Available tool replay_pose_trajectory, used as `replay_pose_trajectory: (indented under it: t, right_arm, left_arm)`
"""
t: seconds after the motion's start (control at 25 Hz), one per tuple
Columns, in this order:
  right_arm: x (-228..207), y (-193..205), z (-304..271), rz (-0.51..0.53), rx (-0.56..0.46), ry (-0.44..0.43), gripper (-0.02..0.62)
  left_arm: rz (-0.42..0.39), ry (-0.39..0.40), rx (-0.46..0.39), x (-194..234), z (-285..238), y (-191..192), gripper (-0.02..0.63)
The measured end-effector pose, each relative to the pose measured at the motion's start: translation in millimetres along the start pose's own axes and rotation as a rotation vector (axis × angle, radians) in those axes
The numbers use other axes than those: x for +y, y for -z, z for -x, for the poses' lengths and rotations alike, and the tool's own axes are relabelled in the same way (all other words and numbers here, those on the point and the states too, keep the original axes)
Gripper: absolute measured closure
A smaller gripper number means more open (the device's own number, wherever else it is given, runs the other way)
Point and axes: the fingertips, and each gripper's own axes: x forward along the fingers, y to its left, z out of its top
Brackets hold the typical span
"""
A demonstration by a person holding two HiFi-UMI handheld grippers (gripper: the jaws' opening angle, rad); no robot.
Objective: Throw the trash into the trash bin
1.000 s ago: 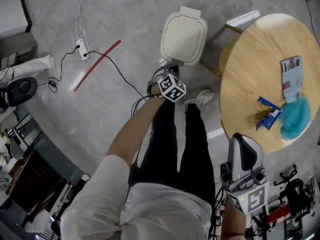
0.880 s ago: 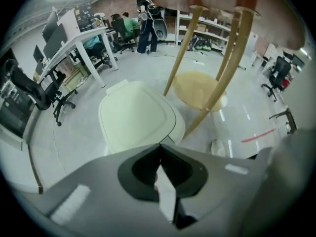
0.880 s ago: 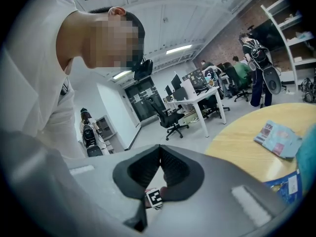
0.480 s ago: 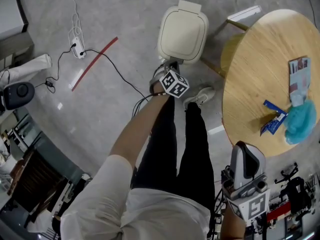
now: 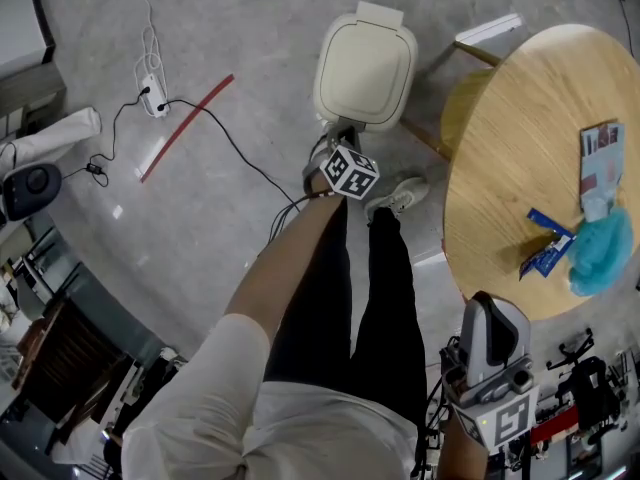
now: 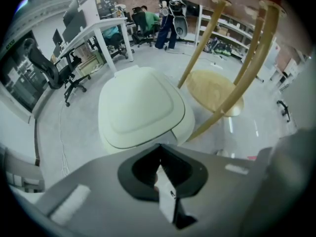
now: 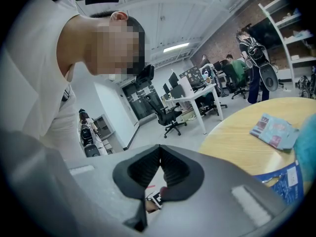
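Note:
The trash bin [image 5: 366,60], cream with its lid down, stands on the floor beside the round wooden table [image 5: 500,168]. My left gripper [image 5: 336,140] points steeply down over the bin's near edge. In the left gripper view the bin [image 6: 138,107] fills the middle, and the left gripper [image 6: 159,148] is shut on a thin white scrap of paper [image 6: 166,196]. My right gripper [image 5: 487,306] is shut and holds nothing, low by the table's near rim. On the table lie a blue wrapper [image 5: 546,248], a teal fluffy wad [image 5: 600,253] and a printed packet [image 5: 600,158].
A wooden stool [image 5: 463,108] sits under the table. The person's legs and a shoe [image 5: 398,196] are just below the bin. A power strip [image 5: 150,95], its black cable and a red strip [image 5: 186,128] lie on the floor at left. Desks and office chairs [image 6: 74,78] stand farther off.
My left gripper has sunk a little toward the bin lid and rolled slightly. The right gripper has dropped a bit by the table edge. The bin lid has stayed down.

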Motion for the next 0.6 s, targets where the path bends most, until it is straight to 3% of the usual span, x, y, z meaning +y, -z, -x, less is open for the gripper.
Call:
replay_pose_trajectory:
  t: [0.24,0.36,0.6]
  right_arm:
    - [-0.3,-2.3,-6.3,-0.026,-0.010,0.002,0.594]
    - [-0.9,-6.9,-11.9,-0.050,-0.029,0.005,0.594]
    - [-5.0,-1.9,-6.7,-0.004,-0.013,0.004,0.594]
  left_arm:
    - [0.085,-0.006,-0.005,8.0,-0.4,-2.4,0.601]
    - [0.091,-0.001,0.008,7.4,-2.4,-1.8,0.601]
    - [0.104,-0.003,0.025,7.0,-4.9,1.0,0.600]
